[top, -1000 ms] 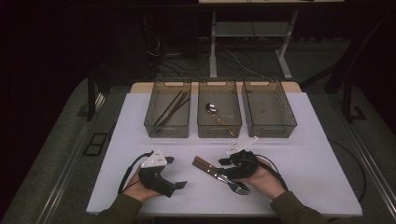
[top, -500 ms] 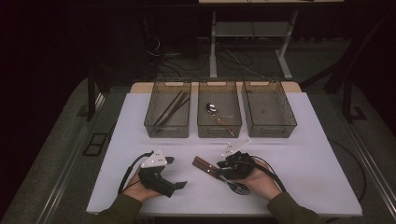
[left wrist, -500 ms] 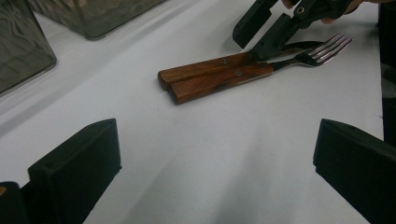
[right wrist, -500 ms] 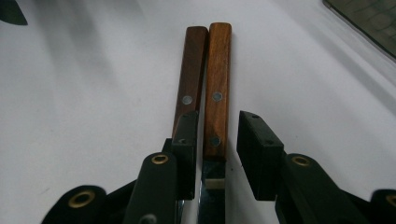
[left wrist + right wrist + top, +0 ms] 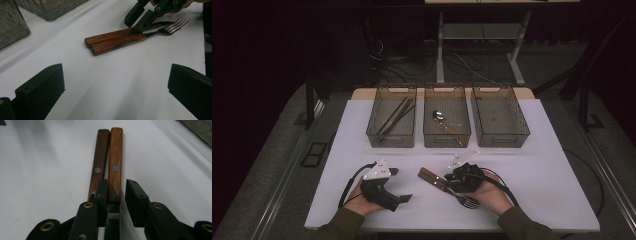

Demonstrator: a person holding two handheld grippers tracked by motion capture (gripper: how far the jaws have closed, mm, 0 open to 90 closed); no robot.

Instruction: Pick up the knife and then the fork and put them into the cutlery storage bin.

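Observation:
A knife and a fork with brown wooden handles lie side by side on the white table (image 5: 532, 165). The knife handle (image 5: 115, 157) is on the right in the right gripper view and the fork handle (image 5: 100, 157) on the left. The fork's tines (image 5: 175, 25) point toward the person. My right gripper (image 5: 116, 182) is low over the knife handle, jaws on either side of it. They have just been closing, and a small gap still shows at the right pad. It also shows as the right gripper (image 5: 451, 180) in the high view. My left gripper (image 5: 401, 185) rests open and empty to the left.
Three clear bins stand in a row at the back. The left bin (image 5: 391, 142) holds chopsticks, the middle bin (image 5: 447, 142) a spoon, and the right bin (image 5: 502, 142) looks bare. The table's front edge runs just below both hands.
The right gripper has edged left along the utensils toward the handles, and its jaws have narrowed around the knife handle. The left hand has stayed put.

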